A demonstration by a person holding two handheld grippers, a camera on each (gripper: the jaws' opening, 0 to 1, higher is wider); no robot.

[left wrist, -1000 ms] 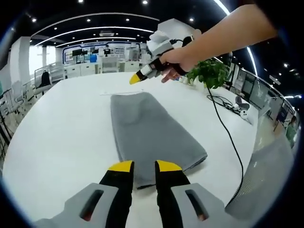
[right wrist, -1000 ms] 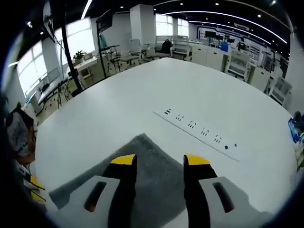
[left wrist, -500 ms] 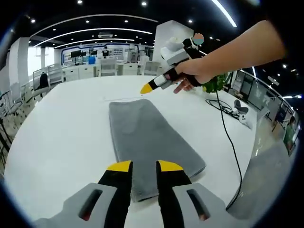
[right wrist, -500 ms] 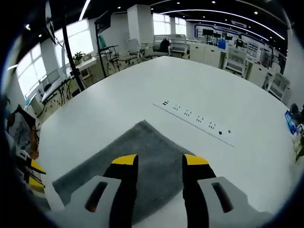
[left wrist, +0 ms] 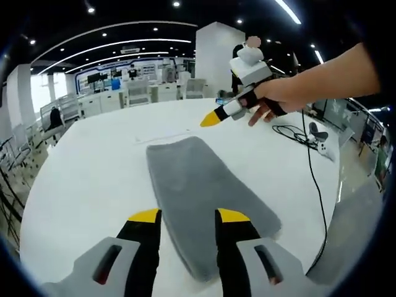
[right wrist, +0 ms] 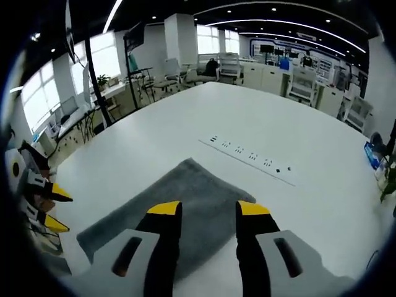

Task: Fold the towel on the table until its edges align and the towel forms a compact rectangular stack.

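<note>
the white table [left wrist: 80, 179] carried the grey towel [left wrist: 198, 185], which lay as a long narrow band, already folded at least once by the look of its thickness, running from between the left gripper [left wrist: 184, 216] jaws toward the far side. that gripper hovered above the towel's near short end with its yellow-tipped jaws apart and nothing between them. farther right in the left gripper view, the right gripper [left wrist: 211, 118] hung above the far short end, held in a hand [left wrist: 272, 102], its tips looking nearly together at that angle; a black cable [left wrist: 312, 179] trailed over the table edge near a controller-like object [left wrist: 325, 148]. in the right gripper view, the left gripper [right wrist: 52, 207] showed at the left margin, the towel [right wrist: 179, 198] lay beneath the right gripper [right wrist: 201, 210], whose jaws were plainly spread and empty, and a row of small sockets [right wrist: 247, 158] sat just beyond the towel's corner. the likely remaining step was one more fold, end to end. a pinch that caught only the top layer would peel the band open; jaws set off-centre would skew the edges; dragging rather than lifting would bunch the cloth; a wide sweep to the right could snag the cable.
</note>
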